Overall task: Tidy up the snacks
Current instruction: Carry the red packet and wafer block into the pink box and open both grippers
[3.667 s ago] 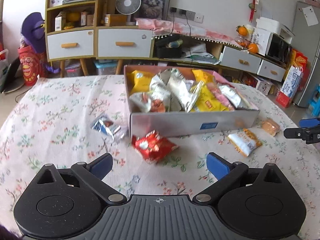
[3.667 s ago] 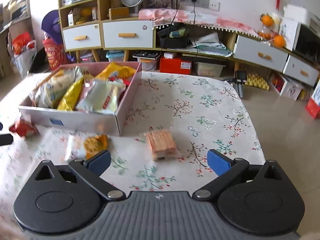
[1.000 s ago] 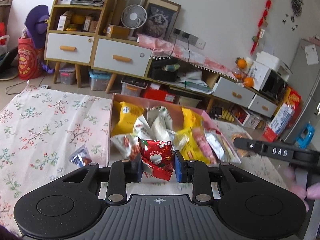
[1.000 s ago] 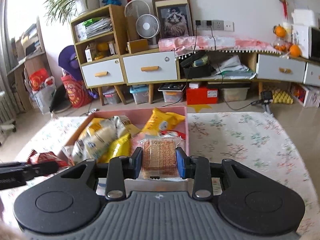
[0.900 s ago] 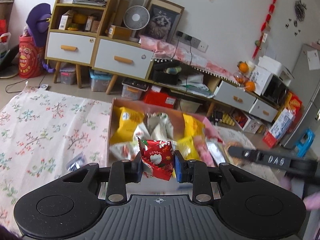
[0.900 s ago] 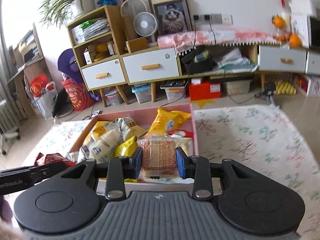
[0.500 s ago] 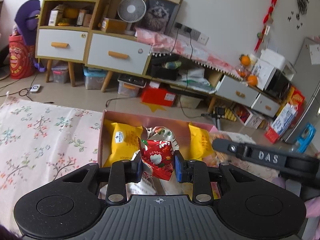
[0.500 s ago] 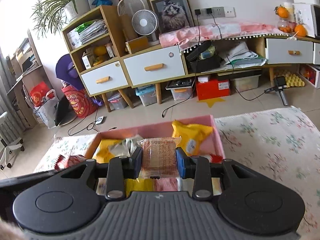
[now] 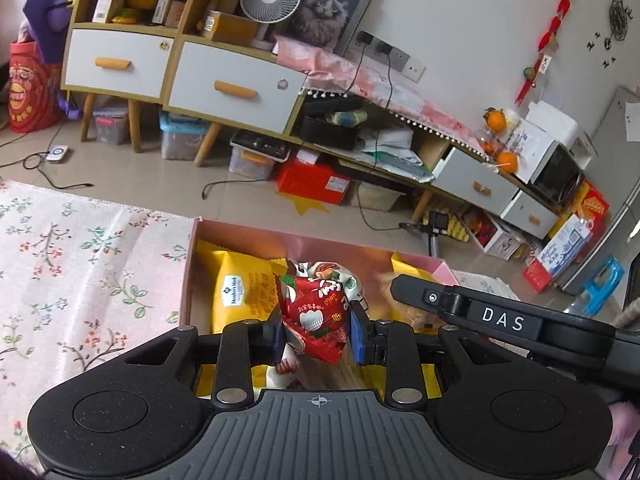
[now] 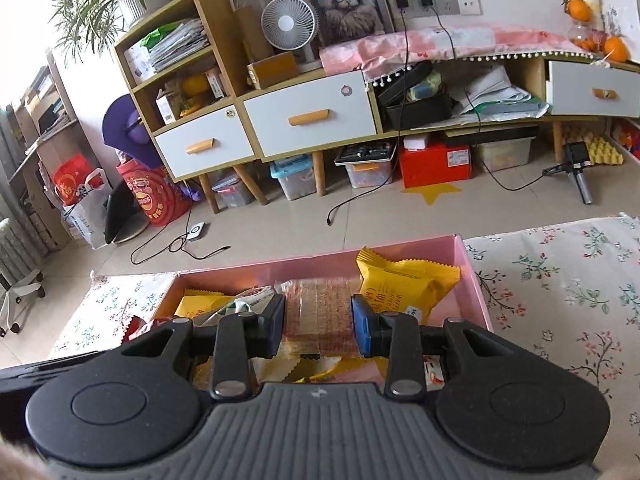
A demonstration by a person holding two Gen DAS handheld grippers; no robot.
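Left tool (image 9: 318, 330) grips red snack packet (image 9: 314, 316); right tool (image 10: 319, 324) grips wafer pack (image 10: 318, 312); both above pink box (image 10: 474, 280).

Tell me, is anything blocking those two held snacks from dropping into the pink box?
Nothing visible does. The red foil snack packet and the clear-wrapped orange cracker pack both hang directly above the open pink cardboard box, over loose snack bags already inside.

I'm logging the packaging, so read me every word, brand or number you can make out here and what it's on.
"DAS": on the right gripper arm.
"Member's Mark": blue badge on the yellow packet, only just legible.
Red snack packet in the left gripper: printing unreadable.
Wafer pack, red shoebox label, wall note: too blurred.
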